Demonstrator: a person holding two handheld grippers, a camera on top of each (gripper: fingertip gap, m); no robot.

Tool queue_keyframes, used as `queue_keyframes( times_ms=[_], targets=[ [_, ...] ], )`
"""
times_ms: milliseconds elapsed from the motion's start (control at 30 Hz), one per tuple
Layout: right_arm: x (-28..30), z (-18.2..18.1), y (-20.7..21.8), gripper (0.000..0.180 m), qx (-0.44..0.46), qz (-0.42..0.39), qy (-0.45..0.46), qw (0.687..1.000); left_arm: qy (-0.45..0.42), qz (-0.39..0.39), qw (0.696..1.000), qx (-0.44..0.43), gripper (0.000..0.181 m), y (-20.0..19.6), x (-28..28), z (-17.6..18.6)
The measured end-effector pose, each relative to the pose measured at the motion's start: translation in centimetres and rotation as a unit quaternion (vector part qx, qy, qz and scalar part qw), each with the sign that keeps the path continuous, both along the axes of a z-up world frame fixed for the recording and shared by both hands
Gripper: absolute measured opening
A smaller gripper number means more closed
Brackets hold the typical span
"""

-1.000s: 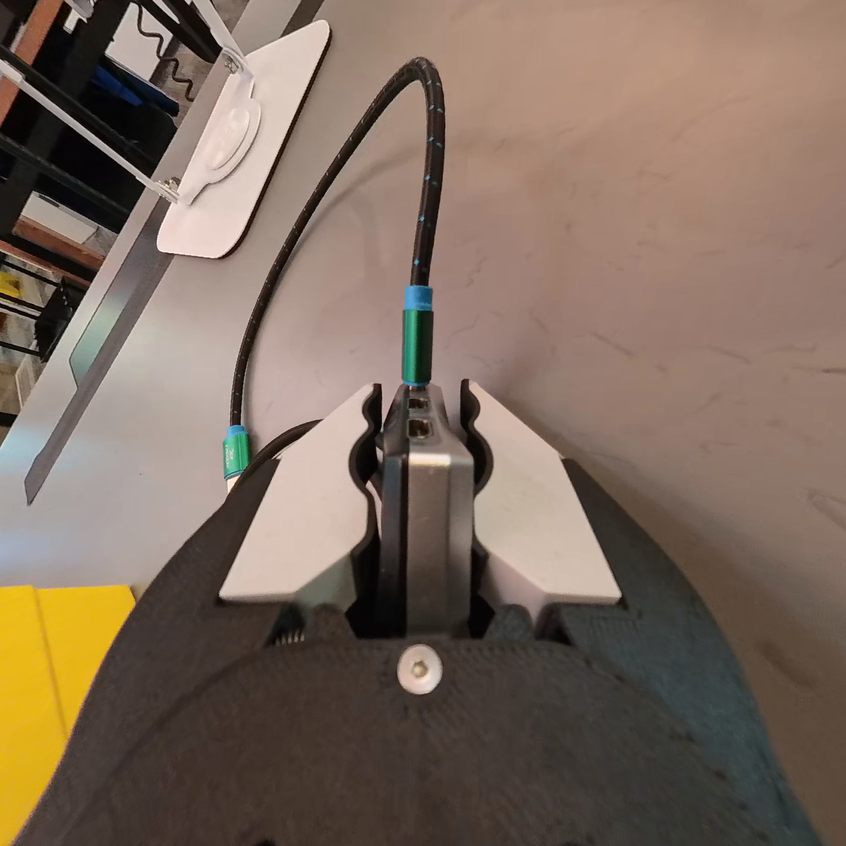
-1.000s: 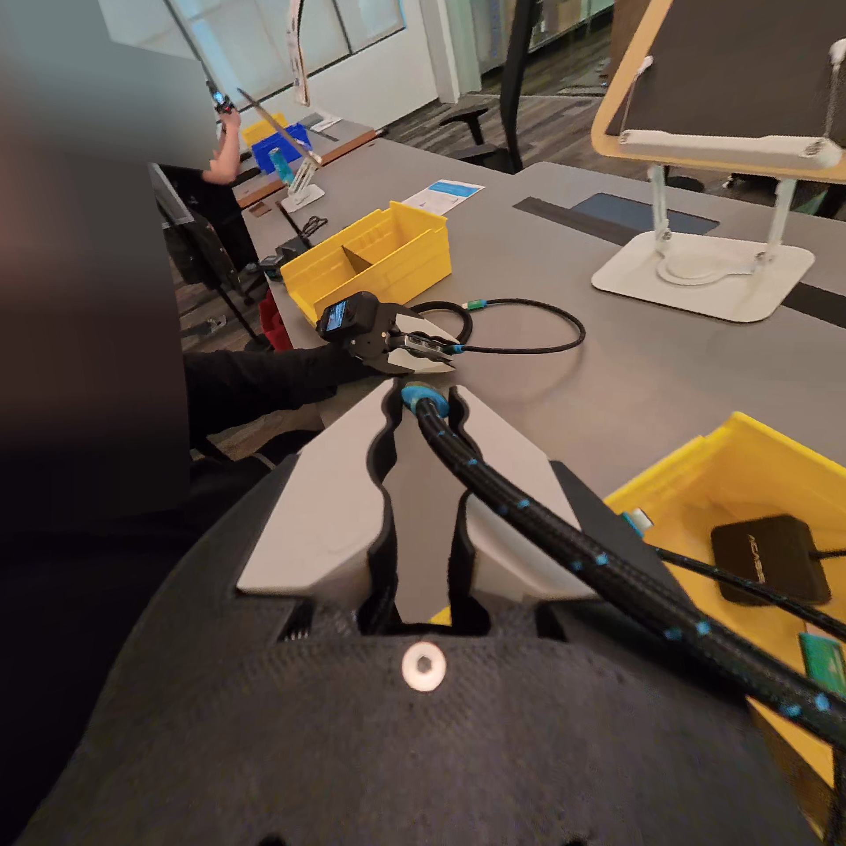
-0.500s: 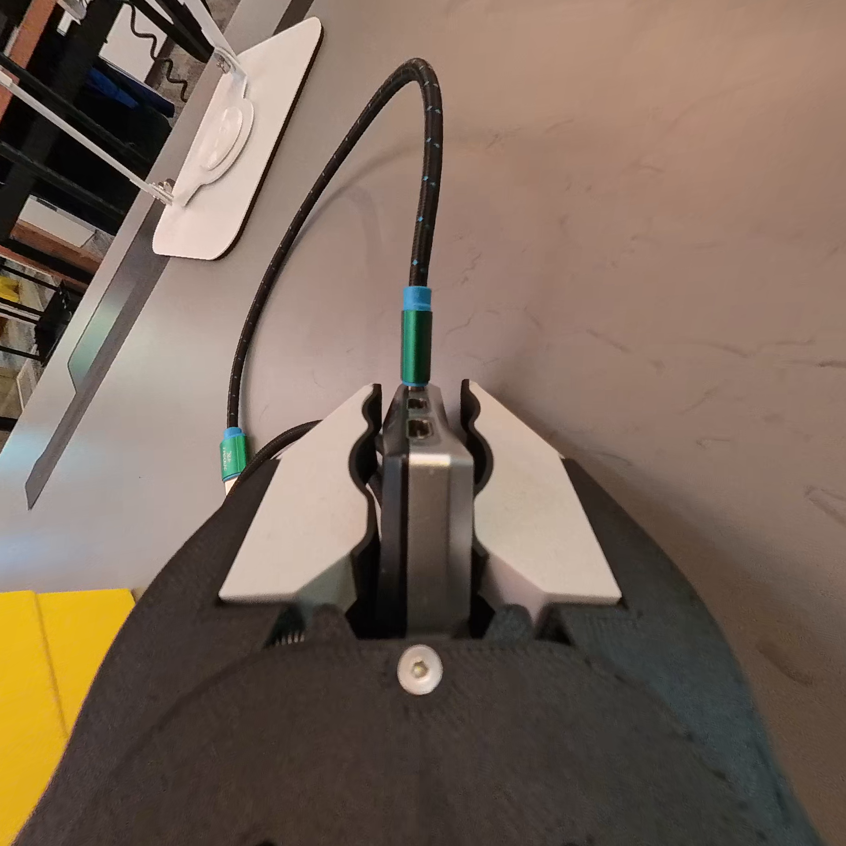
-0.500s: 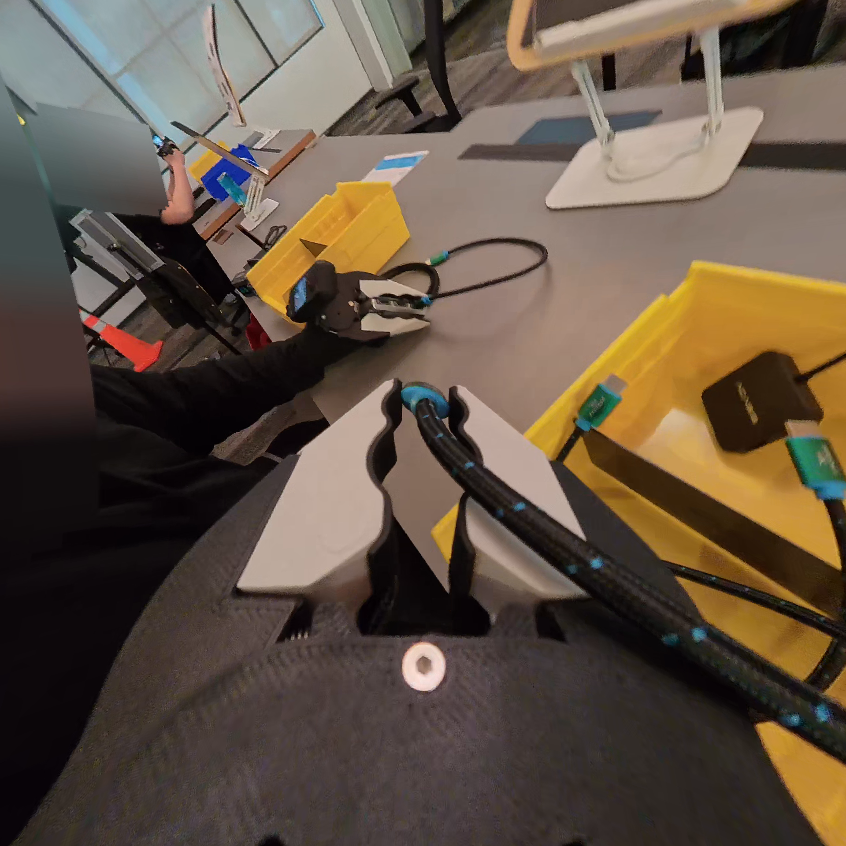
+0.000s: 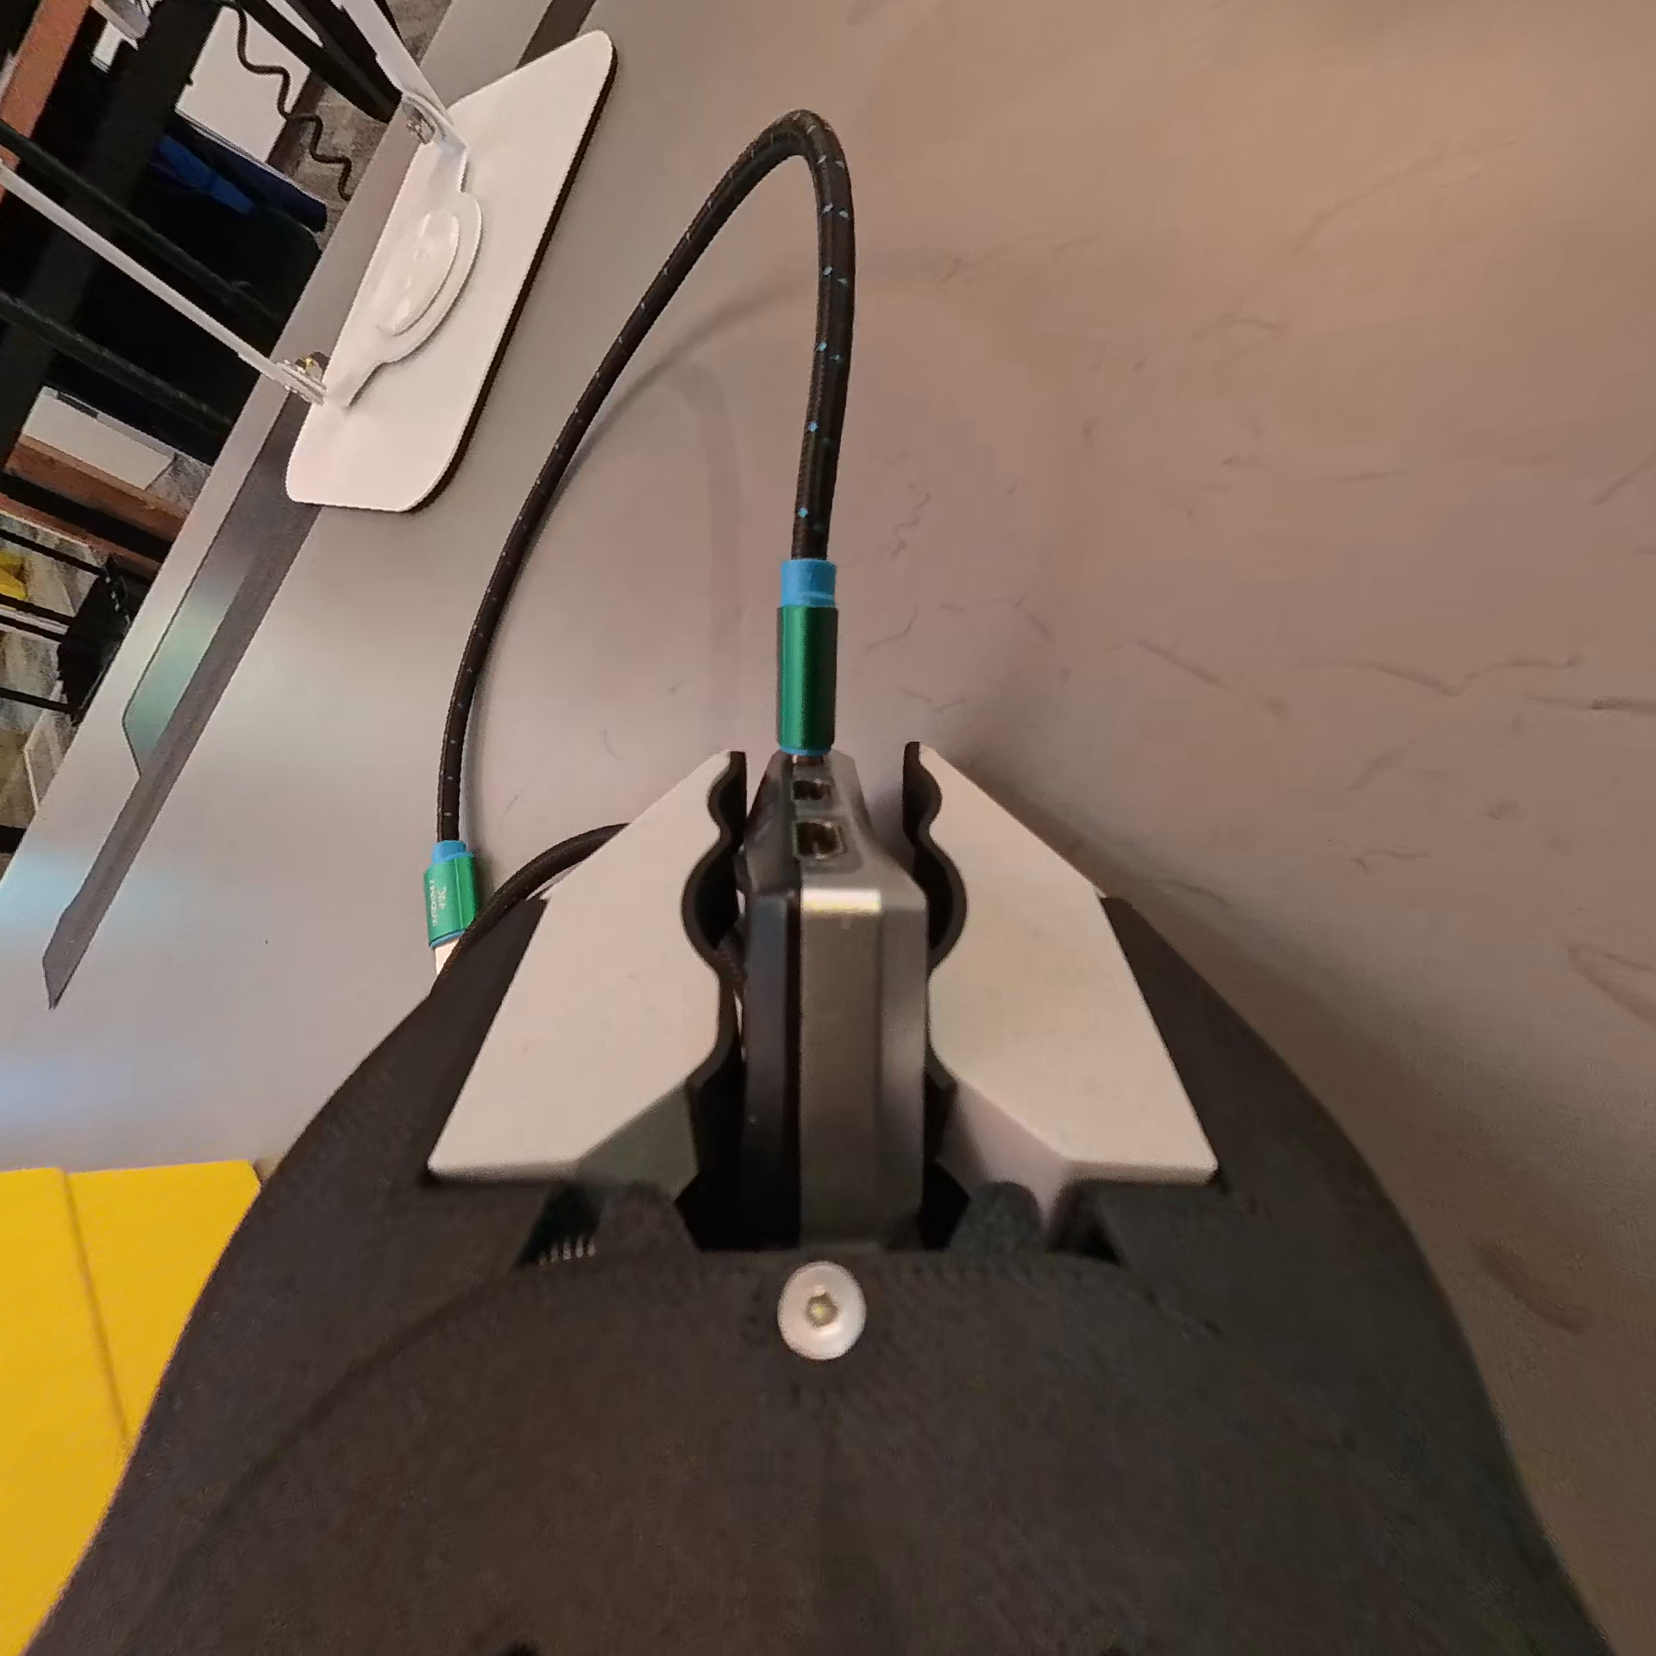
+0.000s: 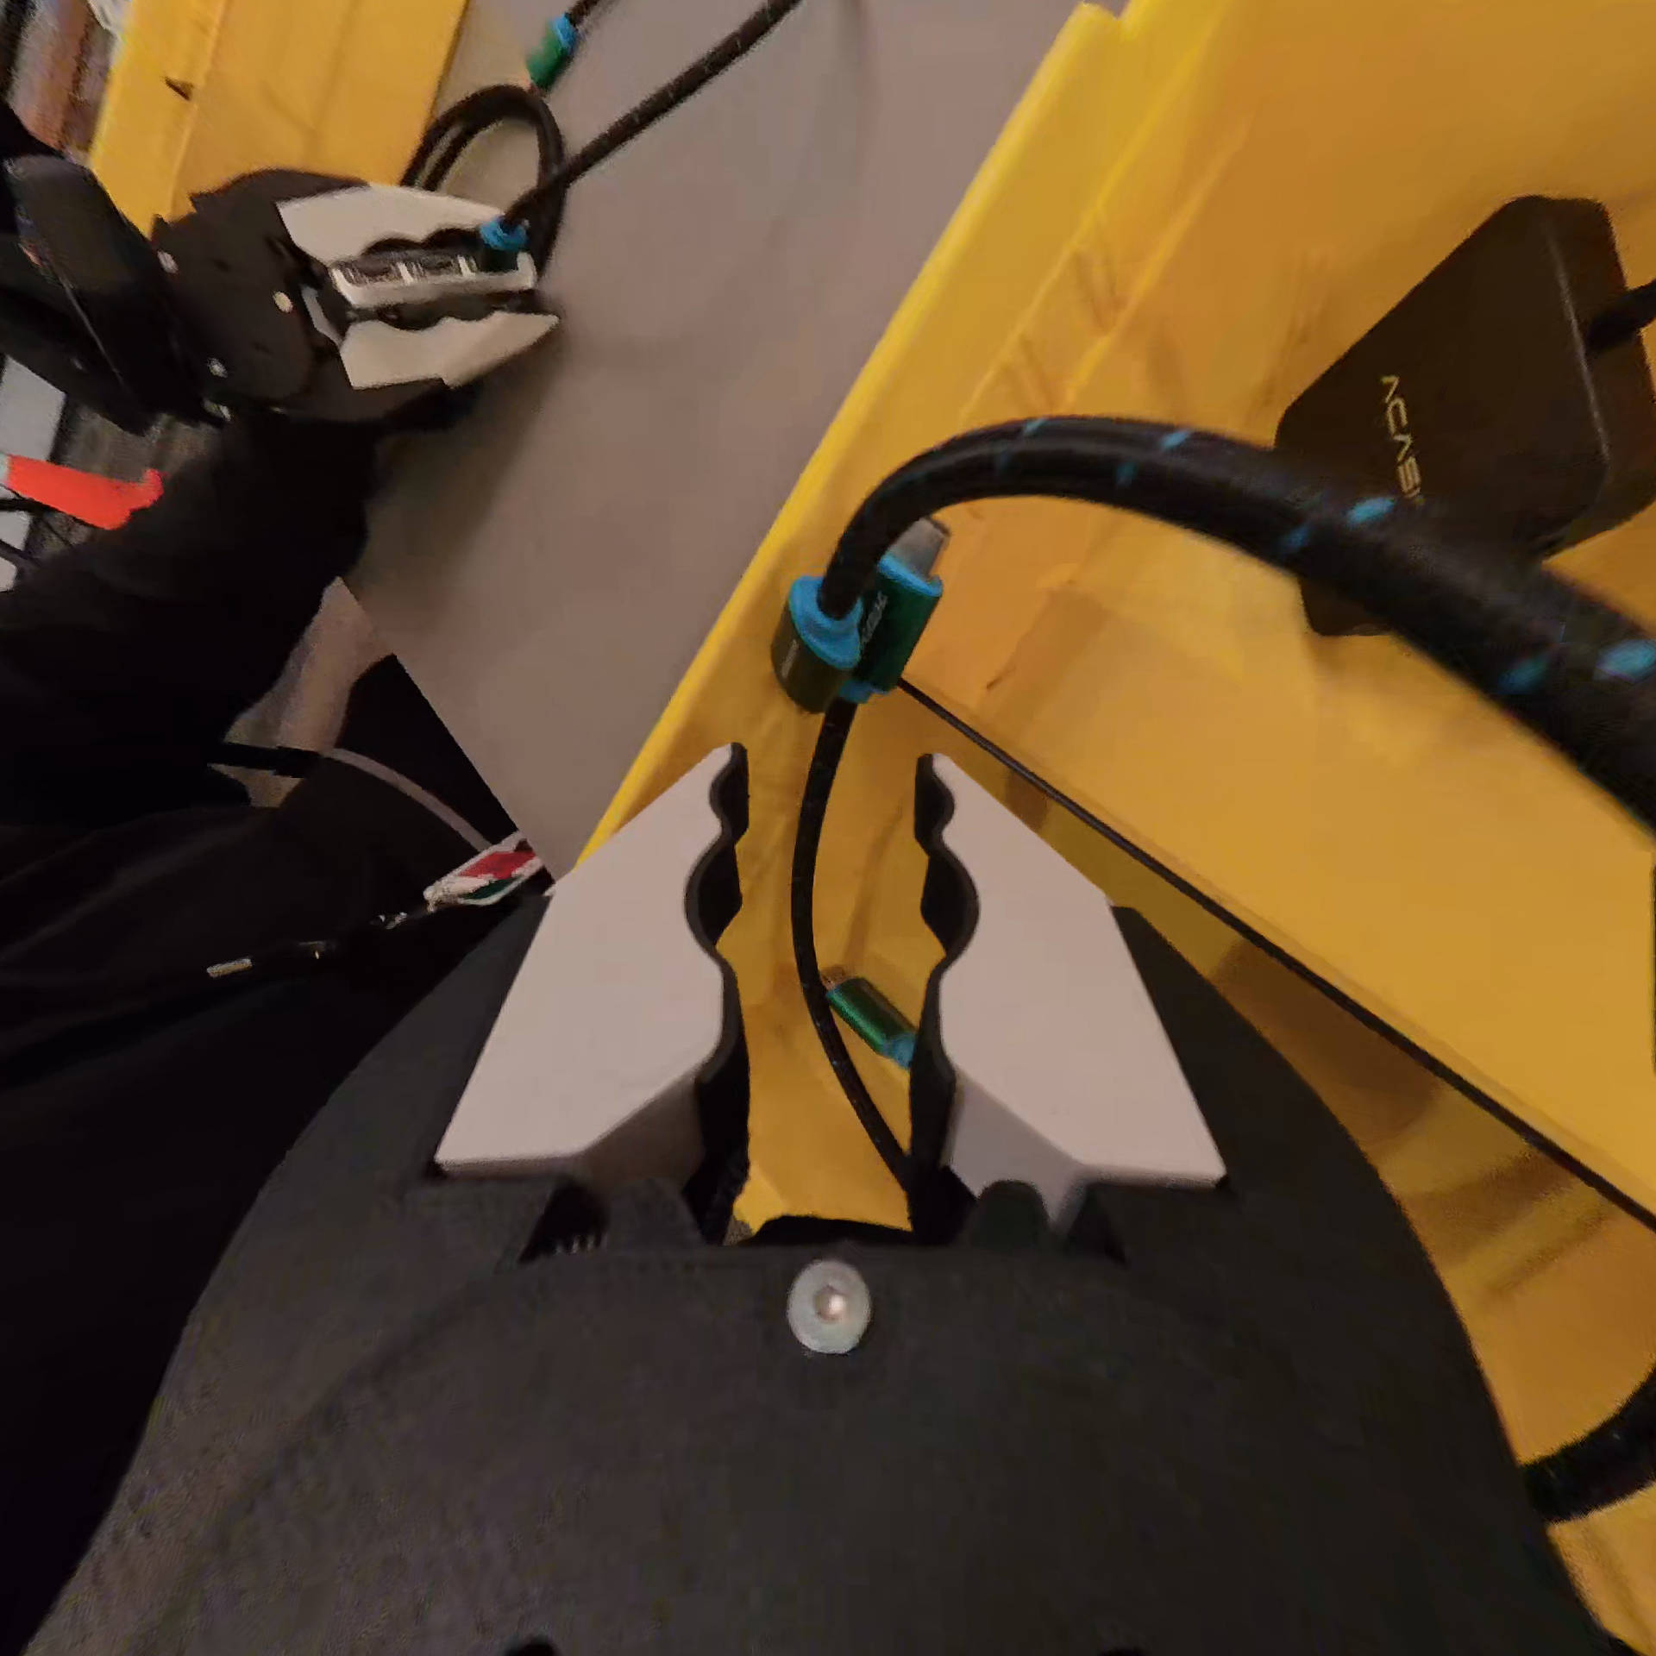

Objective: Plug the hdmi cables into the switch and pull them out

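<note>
My left gripper [image 5: 824, 762] is shut on the grey switch [image 5: 856, 1004], held on edge above the grey table. A green HDMI plug [image 5: 805, 681] with a blue collar sits in the switch's far port; its black braided cable [image 5: 627, 332] loops back to a second green plug [image 5: 448, 905] by the left finger. My right gripper [image 6: 829, 762] is open over a yellow bin [image 6: 1120, 717]. A green, blue-collared plug [image 6: 851, 627] on a thick braided cable [image 6: 1254, 502] hangs just beyond its fingertips, untouched. The left gripper [image 6: 529, 287] with the switch [image 6: 403, 269] shows at the upper left.
The bin holds a black box [image 6: 1479, 385], a thin cable [image 6: 811, 941] running between my right fingers, and another green plug [image 6: 869, 1017]. A second yellow bin [image 5: 99, 1344] lies at the left. A white stand base [image 5: 448, 296] stands near the table edge. A person's dark sleeve [image 6: 179, 582] is at the left. Across from one pair of fingers to the other is roughly 35 cm.
My right gripper has swung down over the yellow bin, opened and let go of the cable plug. The left gripper still holds the switch, barely moved.
</note>
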State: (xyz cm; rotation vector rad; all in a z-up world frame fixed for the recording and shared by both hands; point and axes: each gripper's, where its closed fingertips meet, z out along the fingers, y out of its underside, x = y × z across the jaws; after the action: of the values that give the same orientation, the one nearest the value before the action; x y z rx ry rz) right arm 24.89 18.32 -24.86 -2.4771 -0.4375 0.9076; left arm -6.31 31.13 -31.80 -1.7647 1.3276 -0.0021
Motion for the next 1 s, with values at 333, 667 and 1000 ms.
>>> queue_keyframes(
  times_ms=[333, 667, 1000],
  targets=[
    [-1.6, 7.9, -2.8, 0.036, 0.110, 0.060, -0.088, 0.988, 0.000, -0.009, 1.000, 0.015, 0.032, -0.2, 0.2, 0.3],
    [-22.9, 9.3, -1.5, 0.038, 0.196, 0.174, 0.076, 0.962, -0.036, -0.019, 0.997, 0.064, 0.032, -0.8, 0.9, 3.3],
    [-29.6, 0.3, 8.2, 0.051, 0.112, 0.084, 0.159, 0.977, -0.056, -0.038, 0.995, 0.079, 0.031, -1.5, 1.7, 5.0]
  ],
)
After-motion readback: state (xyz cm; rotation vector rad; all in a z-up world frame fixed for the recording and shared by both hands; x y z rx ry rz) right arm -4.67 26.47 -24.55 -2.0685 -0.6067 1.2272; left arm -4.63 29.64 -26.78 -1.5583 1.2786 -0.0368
